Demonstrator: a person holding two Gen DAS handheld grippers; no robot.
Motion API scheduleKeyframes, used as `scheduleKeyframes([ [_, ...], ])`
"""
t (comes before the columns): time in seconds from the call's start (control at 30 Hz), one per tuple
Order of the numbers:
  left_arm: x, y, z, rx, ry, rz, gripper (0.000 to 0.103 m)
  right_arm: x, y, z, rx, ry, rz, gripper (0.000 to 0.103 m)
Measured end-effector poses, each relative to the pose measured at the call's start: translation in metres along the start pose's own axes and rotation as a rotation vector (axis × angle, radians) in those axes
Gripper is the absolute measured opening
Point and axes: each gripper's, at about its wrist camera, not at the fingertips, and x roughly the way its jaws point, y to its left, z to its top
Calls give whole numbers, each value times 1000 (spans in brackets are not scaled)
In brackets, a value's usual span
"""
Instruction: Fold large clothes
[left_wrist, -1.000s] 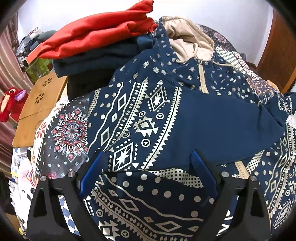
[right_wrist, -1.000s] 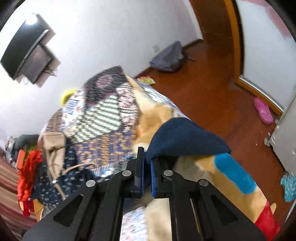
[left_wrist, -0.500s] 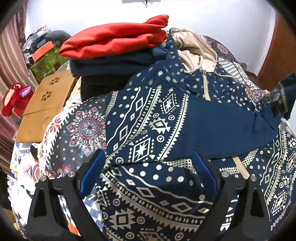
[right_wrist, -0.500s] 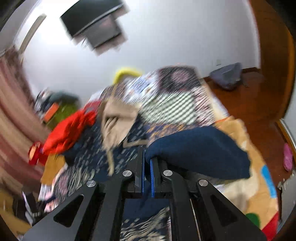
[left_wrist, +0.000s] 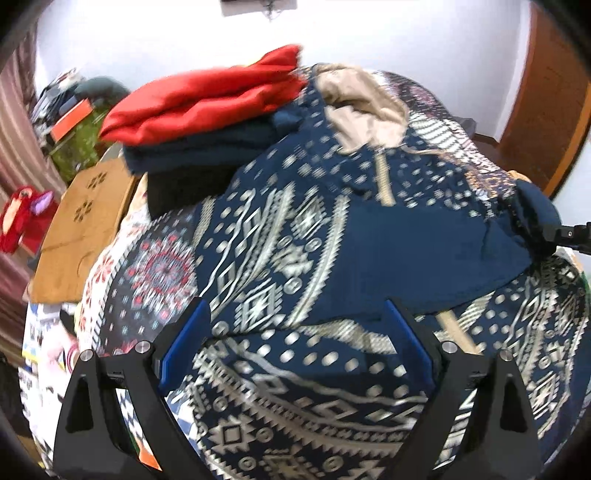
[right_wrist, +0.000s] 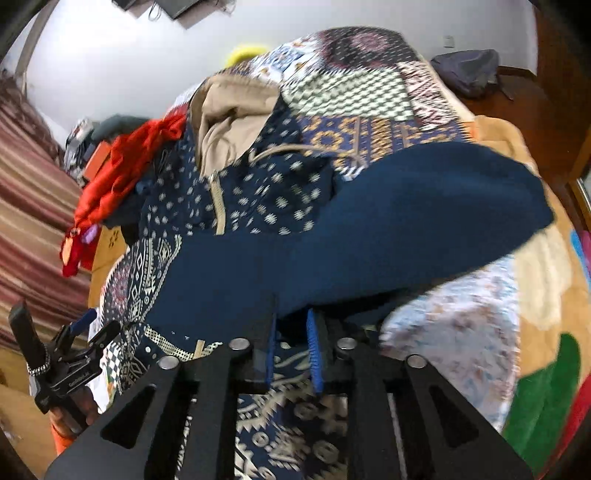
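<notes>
A navy hooded jacket (left_wrist: 295, 266) with white geometric print and a beige hood (left_wrist: 354, 110) lies spread on the bed. My left gripper (left_wrist: 295, 347) is open and hovers over its lower part, holding nothing. My right gripper (right_wrist: 291, 350) has its jaws slightly parted around the plain navy sleeve (right_wrist: 406, 221), which drapes over the jacket's front. The right gripper also shows at the right edge of the left wrist view (left_wrist: 546, 232), and the left gripper shows at the lower left of the right wrist view (right_wrist: 85, 332).
A stack of folded clothes, red (left_wrist: 207, 99) on dark navy (left_wrist: 199, 151), sits at the jacket's far left. A patchwork bedspread (right_wrist: 351, 92) covers the bed. A wooden board (left_wrist: 81, 225) lies left of the bed. A grey bag (right_wrist: 465, 70) lies on the wooden floor.
My right gripper swung the sleeve from off the bed's side across onto the jacket's front, and its jaws have begun to part. My left gripper stayed open and drew back slightly.
</notes>
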Motion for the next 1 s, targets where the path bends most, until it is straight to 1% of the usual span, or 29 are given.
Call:
scheduleKeyframes([
  [0.03, -2, -7, 6, 17, -10, -7, 94, -8, -2, 0, 7, -18, -13, 38],
  [0.07, -3, -13, 13, 31, -19, -15, 94, -16, -8, -2, 18, -42, -33, 47],
  [0.1, -6, -24, 22, 54, -34, -29, 94, -23, -11, -4, 26, -66, -45, 48],
  [0.17, -10, -41, 37, 87, -57, -61, 94, -39, -23, -7, 47, -116, -66, 49],
  [0.27, -16, -78, 63, 163, -91, -126, 94, -55, -43, -14, 88, -157, -108, 50],
  [0.37, -21, -118, 85, 248, -118, -192, 94, -66, -64, -21, 136, -169, -144, 50],
  [0.4, -23, -138, 91, 283, -124, -213, 94, -68, -72, -25, 154, -168, -152, 50],
  [0.53, -29, -201, 104, 401, -147, -279, 94, -79, -95, -37, 200, -180, -186, 50],
  [0.63, -31, -253, 110, 495, -156, -336, 94, -86, -111, -44, 242, -193, -187, 50],
  [0.7, -26, -283, 111, 552, -161, -347, 94, -90, -122, -47, 270, -201, -194, 50],
  [0.77, -15, -307, 110, 590, -145, -336, 94, -92, -132, -50, 298, -205, -201, 50],
  [0.87, 8, -337, 110, 618, -70, -373, 94, -93, -145, -56, 329, -205, -196, 50],
  [0.93, 26, -356, 108, 632, -3, -388, 88, -91, -151, -60, 348, -194, -186, 50],
  [0.97, 33, -363, 106, 638, 18, -387, 82, -90, -154, -61, 355, -186, -189, 50],
  [1.0, 45, -372, 104, 643, 55, -387, 78, -91, -157, -62, 357, -183, -190, 50],
])
